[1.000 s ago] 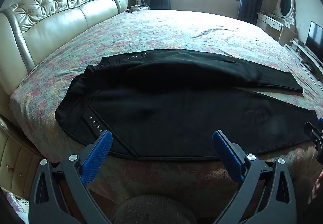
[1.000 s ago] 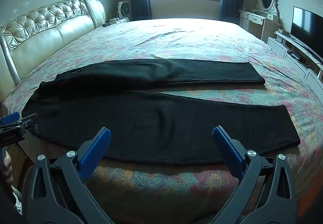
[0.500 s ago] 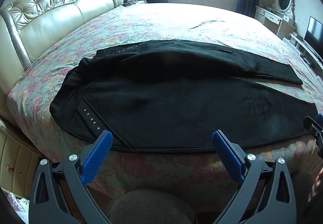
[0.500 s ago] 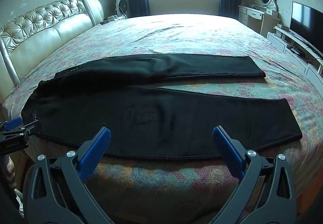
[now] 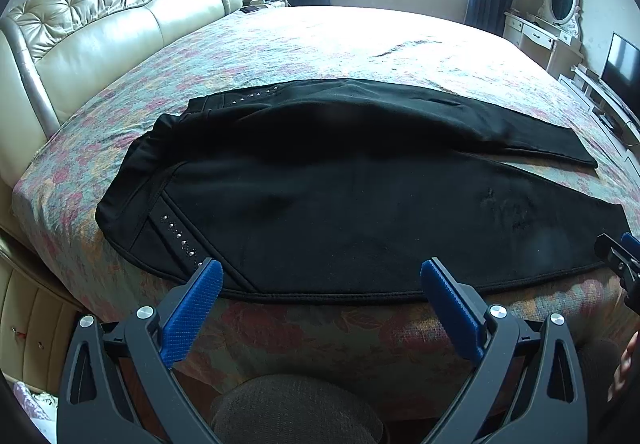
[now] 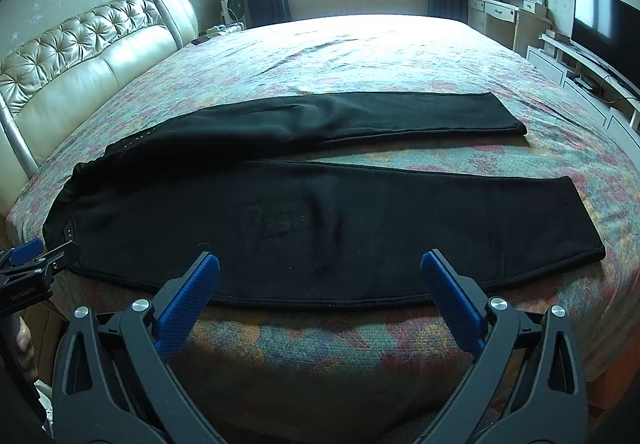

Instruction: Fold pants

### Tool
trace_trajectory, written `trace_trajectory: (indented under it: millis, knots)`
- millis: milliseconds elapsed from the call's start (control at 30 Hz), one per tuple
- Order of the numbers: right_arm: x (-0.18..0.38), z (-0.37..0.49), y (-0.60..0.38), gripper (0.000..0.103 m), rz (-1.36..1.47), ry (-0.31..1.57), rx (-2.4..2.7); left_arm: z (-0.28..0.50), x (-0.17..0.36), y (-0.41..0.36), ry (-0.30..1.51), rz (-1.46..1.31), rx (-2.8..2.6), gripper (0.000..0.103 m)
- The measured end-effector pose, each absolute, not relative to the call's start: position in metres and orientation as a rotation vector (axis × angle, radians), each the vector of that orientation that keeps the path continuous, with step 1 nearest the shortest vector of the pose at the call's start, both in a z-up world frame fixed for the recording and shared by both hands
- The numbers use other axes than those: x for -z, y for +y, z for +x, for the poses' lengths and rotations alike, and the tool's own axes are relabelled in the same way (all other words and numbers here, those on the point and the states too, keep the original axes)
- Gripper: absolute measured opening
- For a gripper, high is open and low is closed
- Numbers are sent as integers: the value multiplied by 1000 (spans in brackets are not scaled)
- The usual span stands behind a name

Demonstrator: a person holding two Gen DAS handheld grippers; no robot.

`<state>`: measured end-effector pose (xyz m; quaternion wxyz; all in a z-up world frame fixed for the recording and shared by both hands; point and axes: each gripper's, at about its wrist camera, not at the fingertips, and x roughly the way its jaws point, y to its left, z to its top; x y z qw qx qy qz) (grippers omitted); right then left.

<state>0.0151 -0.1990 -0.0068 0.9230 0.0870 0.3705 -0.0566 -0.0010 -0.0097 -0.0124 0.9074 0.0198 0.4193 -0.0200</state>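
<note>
Black pants [image 5: 340,199] [image 6: 320,211] lie spread flat on the flowered bed, waistband to the left with a row of studs, both legs running right. The near leg's edge follows the bed's front edge. My left gripper [image 5: 320,276] hangs open just in front of that edge, near the hip and stud line, holding nothing. My right gripper [image 6: 320,272] is open too, in front of the near leg's middle, empty. Each gripper's tip also shows at the side of the other's view.
The bed [image 6: 360,55] has a tufted cream headboard [image 5: 100,27] at the left. A dresser with an oval mirror [image 6: 516,3] and a television [image 6: 600,27] on a low unit stand at the right. A window with dark curtains is at the back. A person's knee [image 5: 296,408] is below.
Both grippers have risen and come closer to the bed's front edge, so the pants sit lower and larger in view. The pants have not moved and the jaws stayed open.
</note>
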Motion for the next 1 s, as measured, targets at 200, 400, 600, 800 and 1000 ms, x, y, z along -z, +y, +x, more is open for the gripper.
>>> trace_trajectory:
  millis: [200, 400, 600, 800, 1000]
  knots:
    - [7, 16, -200, 101, 181, 768, 124, -2, 12, -10, 862, 41, 38, 99]
    - [7, 15, -201, 101, 183, 772, 126, -1, 15, -9, 873, 35, 37, 99]
    - [7, 14, -202, 101, 186, 772, 126, -1, 13, -8, 872, 32, 28, 99]
    - [7, 14, -201, 101, 185, 775, 124, 0, 16, -7, 885, 26, 30, 99]
    - [8, 14, -200, 101, 188, 780, 123, 1, 18, -7, 893, 26, 30, 99]
